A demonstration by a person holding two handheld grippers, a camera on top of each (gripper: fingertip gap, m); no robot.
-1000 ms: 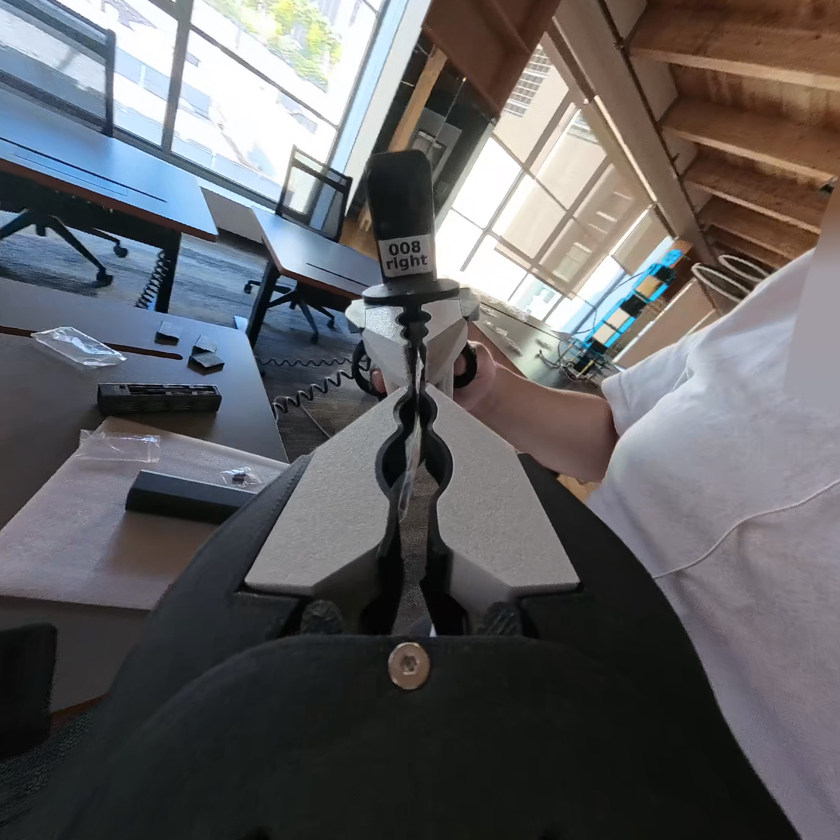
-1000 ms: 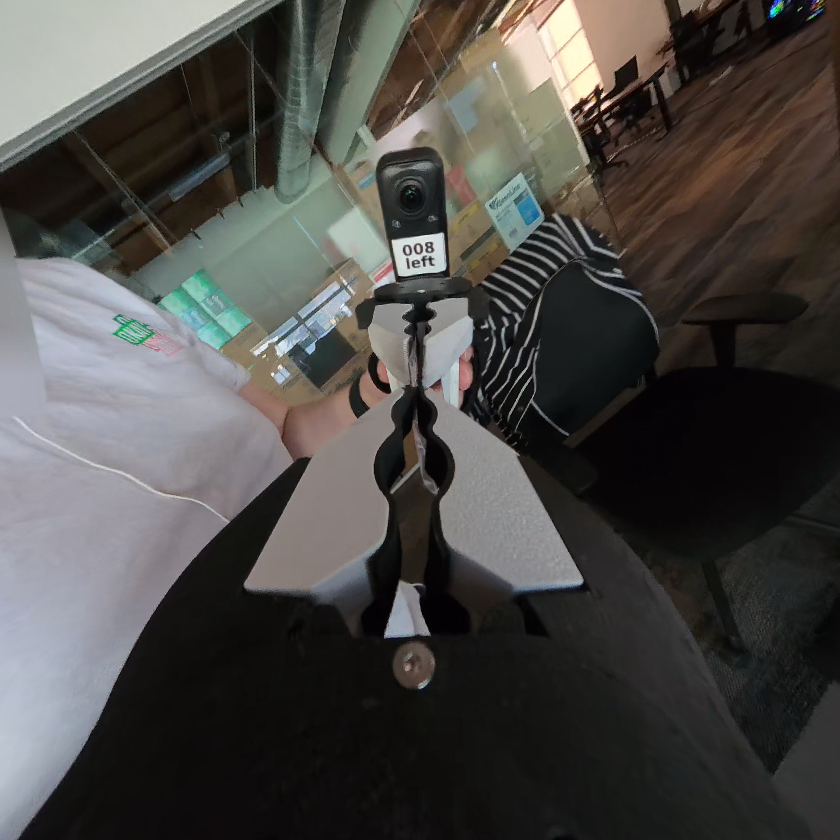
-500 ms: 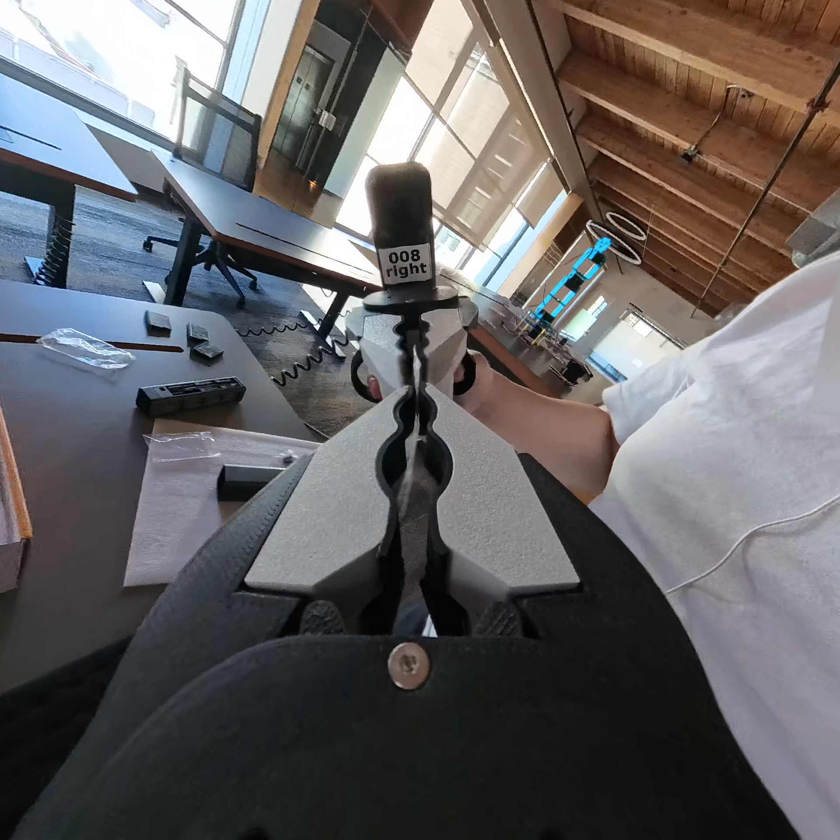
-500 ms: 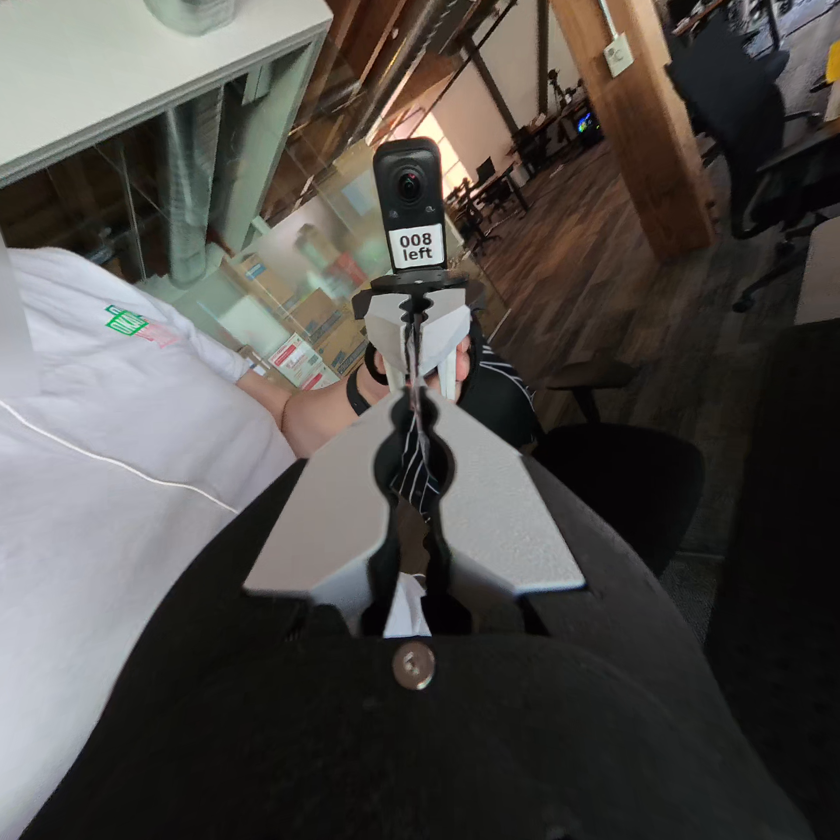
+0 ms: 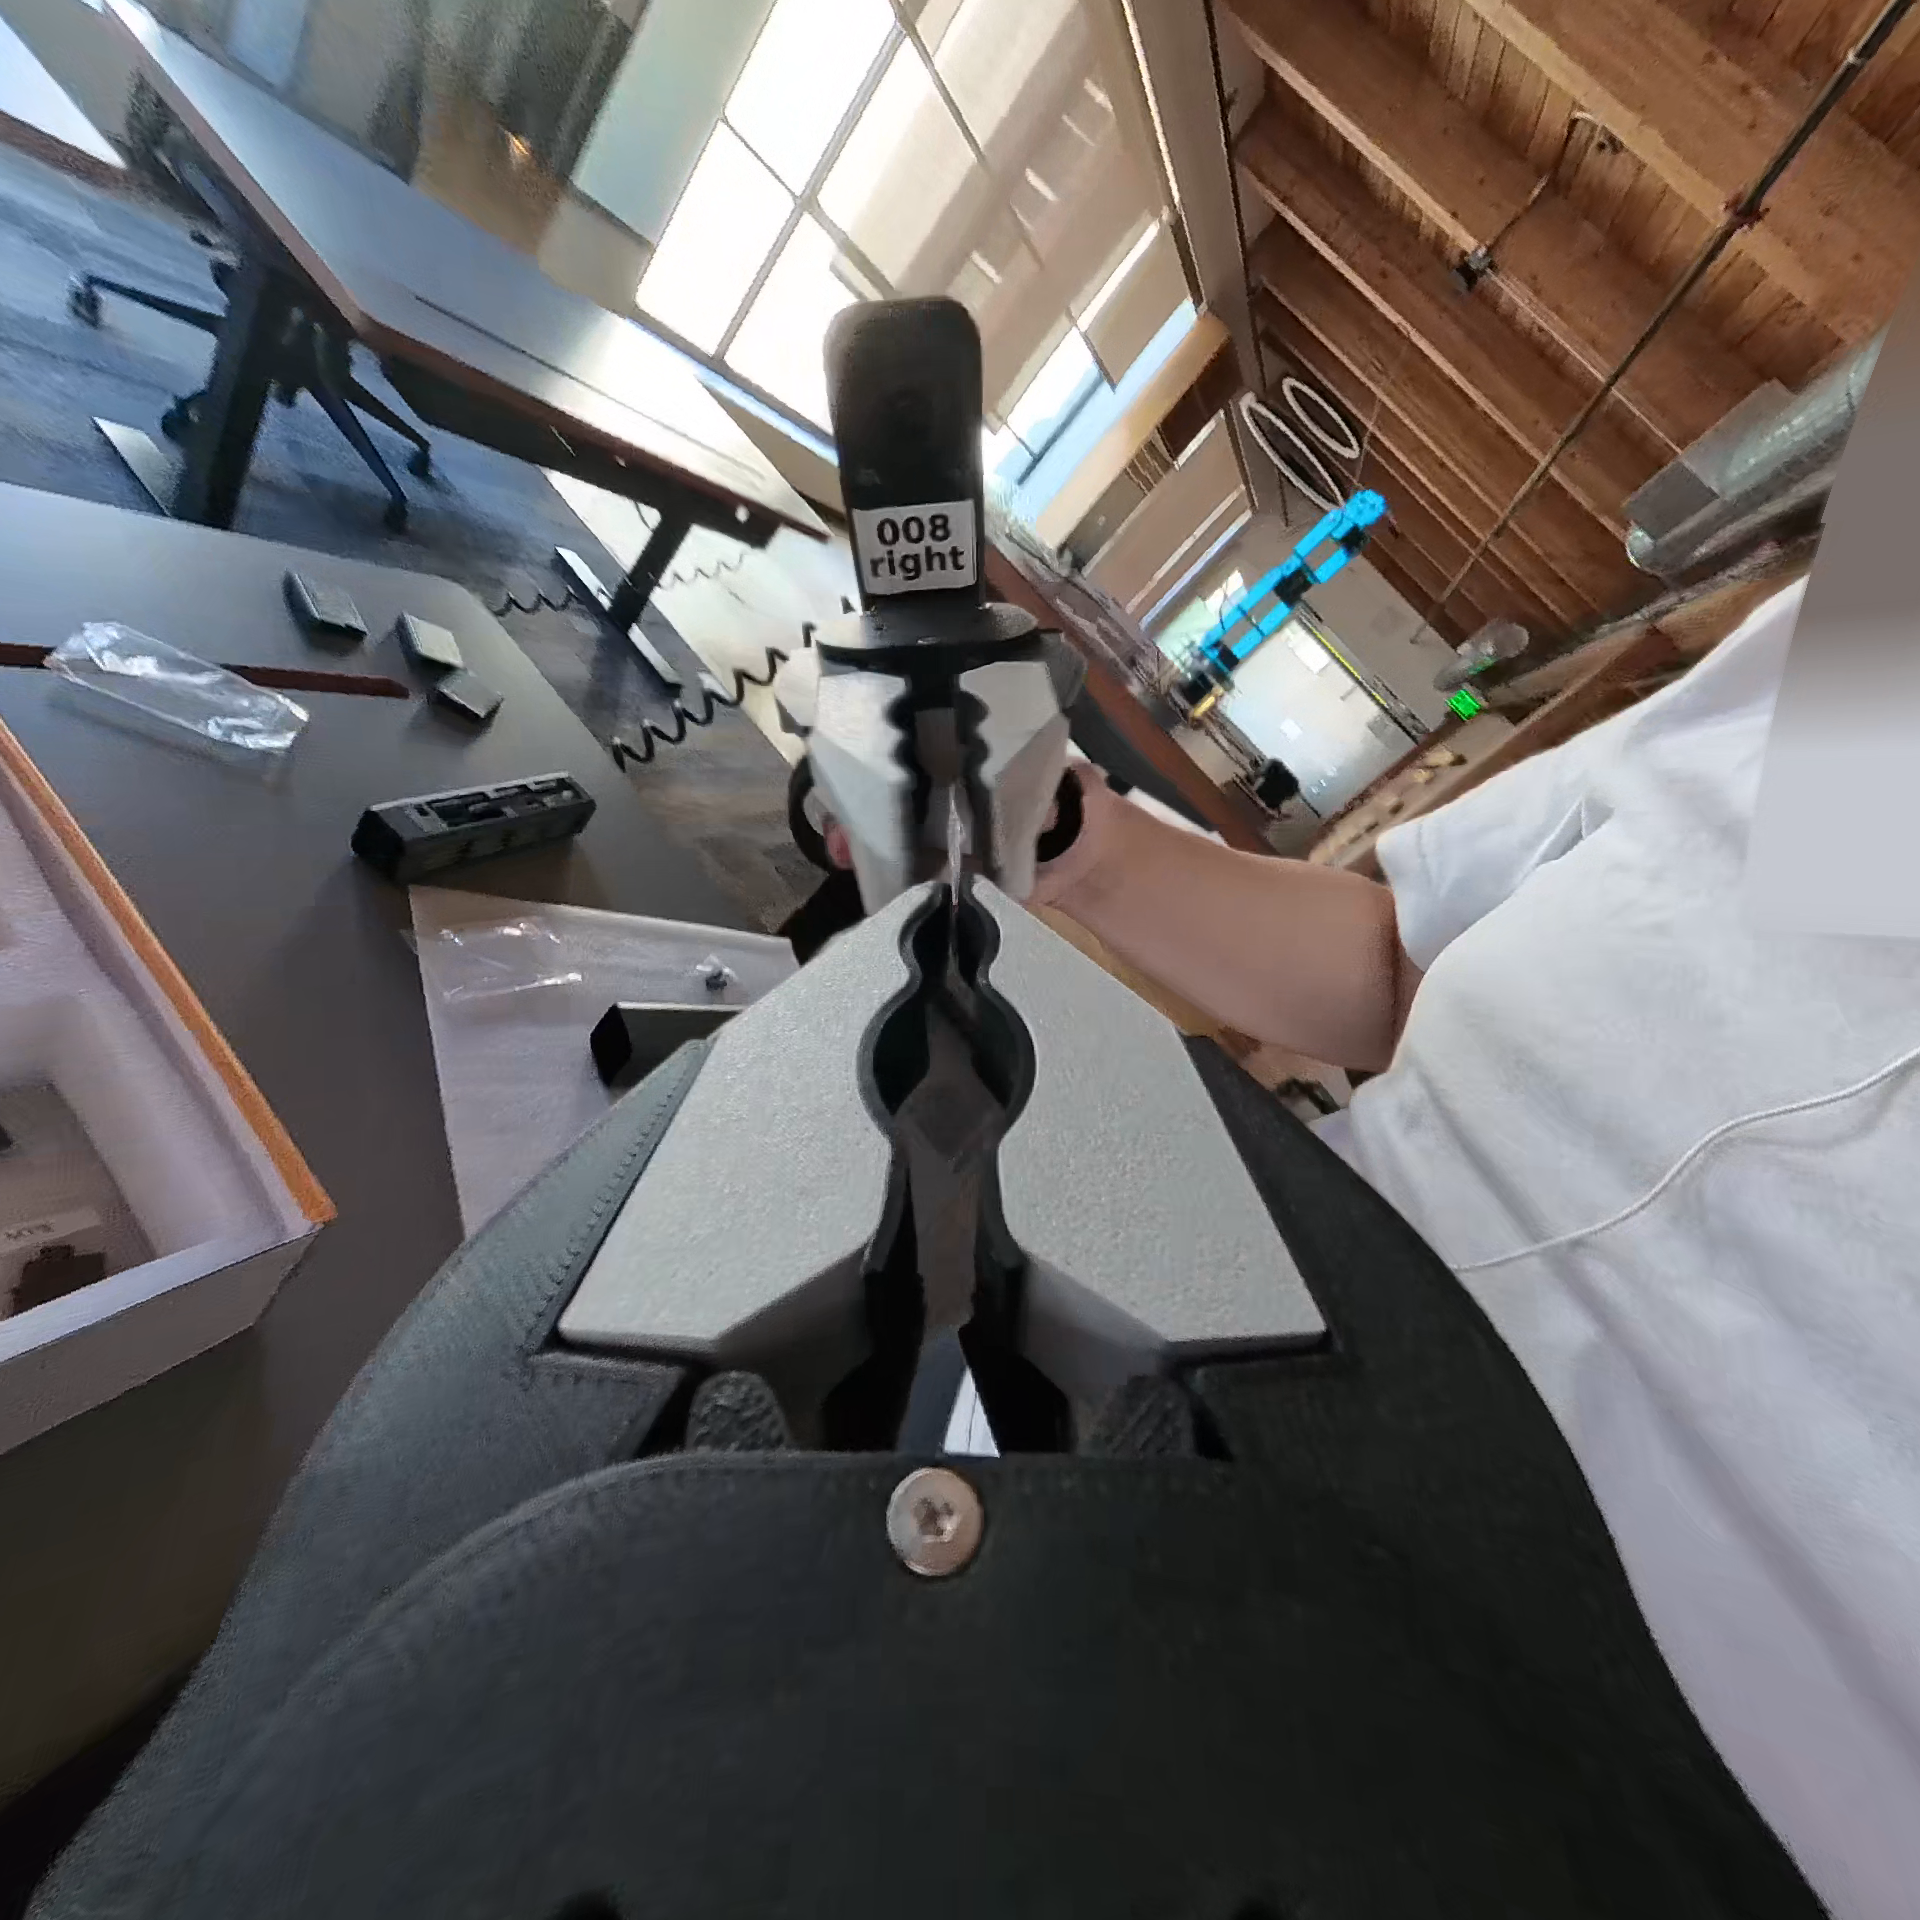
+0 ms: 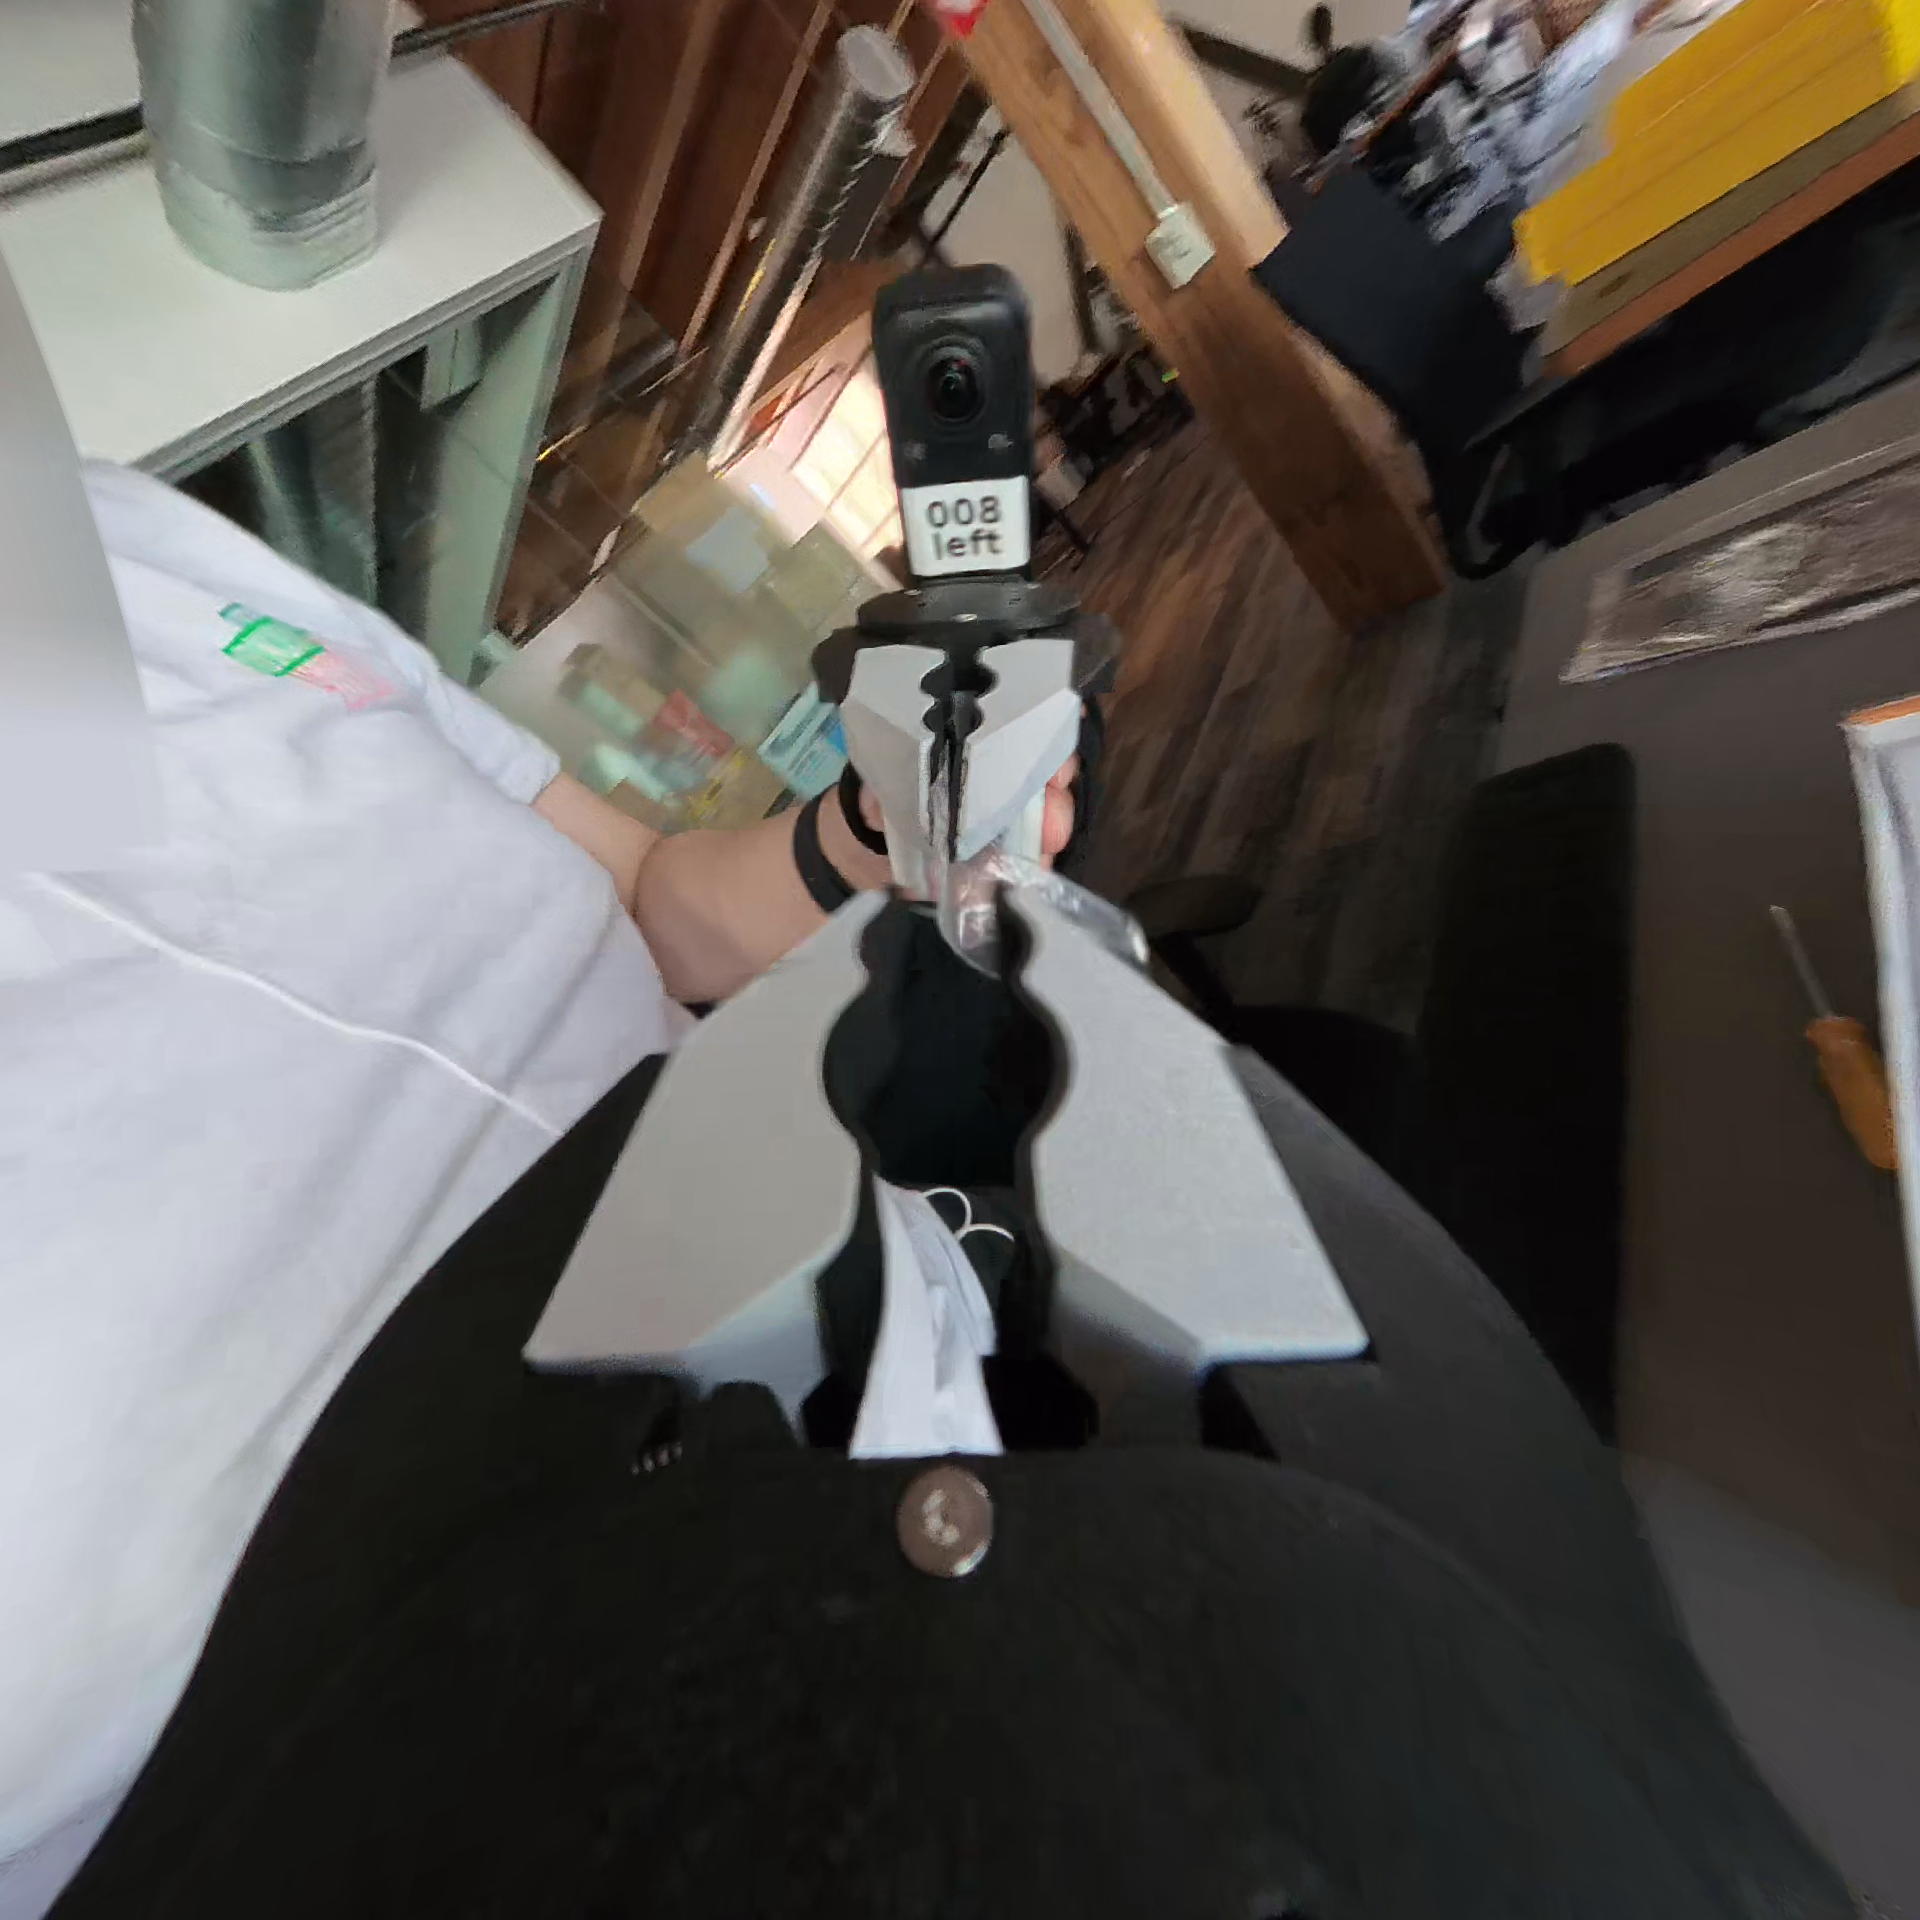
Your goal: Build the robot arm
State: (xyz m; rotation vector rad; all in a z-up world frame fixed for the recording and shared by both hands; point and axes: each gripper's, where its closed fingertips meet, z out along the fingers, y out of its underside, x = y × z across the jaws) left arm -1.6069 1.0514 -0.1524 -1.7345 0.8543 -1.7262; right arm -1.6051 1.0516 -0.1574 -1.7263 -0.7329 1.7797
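My two grippers face each other in the air, tip to tip. My left gripper (image 5: pixel 951 904) is shut on a small clear plastic bag (image 5: pixel 952 847), a thin strip running from its tips into the right gripper's jaws. In the right wrist view my right gripper (image 6: pixel 951 909) has its jaws slightly apart, and the crumpled bag (image 6: pixel 1081 914) lies between and beside its tips. The left gripper (image 6: pixel 951 847) shows beyond it, shut, pinching the bag's far end. A person in a white shirt (image 5: pixel 1610 1039) holds both.
A dark table (image 5: pixel 260 935) lies at left with a black slotted part (image 5: pixel 473 826), a black bar (image 5: pixel 644 1039) on a white foam sheet (image 5: pixel 499 1081), a foam-lined box (image 5: pixel 177 997), another clear bag (image 5: pixel 177 681) and small black pieces (image 5: pixel 426 639). An orange-handled screwdriver (image 6: pixel 1849 1091) lies at right. Both grippers' tips are close together, under 4 cm apart.
Both grippers have swung round together, so the backgrounds have shifted. The right gripper's jaws have parted a little, and the bag now shows crumpled at its tips. The left stays shut.
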